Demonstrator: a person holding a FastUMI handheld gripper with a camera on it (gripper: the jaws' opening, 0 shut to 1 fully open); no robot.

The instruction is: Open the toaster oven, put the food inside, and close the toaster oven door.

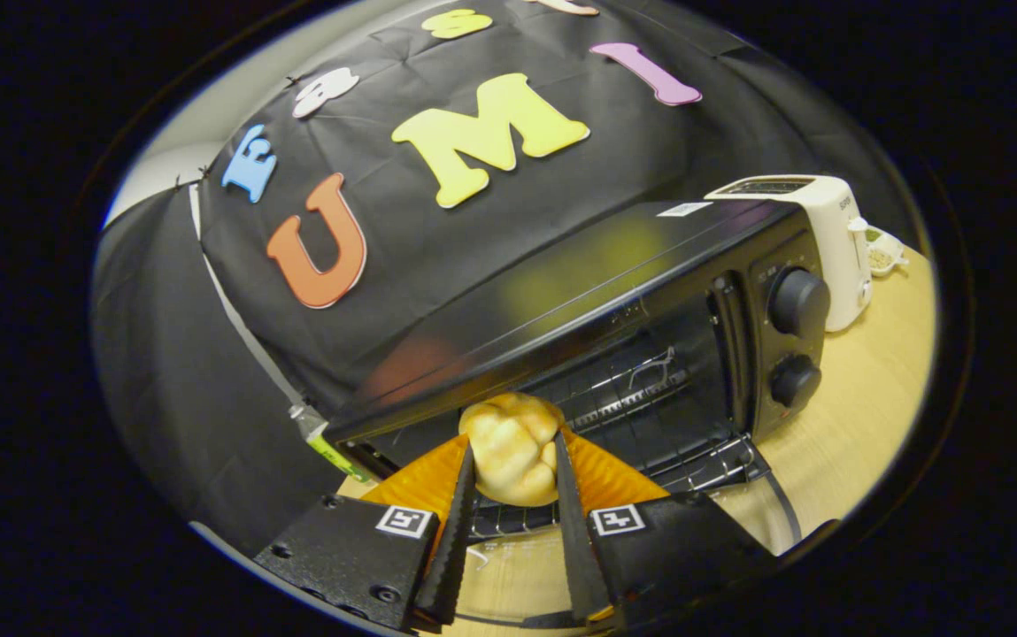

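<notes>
The tongs are holding a pale golden, lumpy bread roll between their two fingers. Both fingers are pressing on the sides of the roll, one on each side, so the tongs are closed tight on it. The roll is sitting high up near the tips of the fingers. The whole view is tilting to one side.

Under the fingers, a light wooden bench is showing. It is running off past the oven on the side with the knobs.

Just beyond the roll, a black metal toaster oven with a shiny top is standing on the bench. Its door is hanging open, folded down flat toward the tongs. The roll is sitting right at the mouth of the oven, just in front of the wire rack inside. I cannot tell if the roll is touching the rack. Two round black knobs are sticking out on the oven's front panel, an upper knob and a lower knob below it.

Just beside the oven, past the knobs, a white plastic pop-up toaster is standing on the bench. Next to that, a small white dish is holding something pale and crumbly.

Behind everything, a black cloth wall is hanging. A thin white strip is running down it, with a small green piece near the oven's corner.
</notes>
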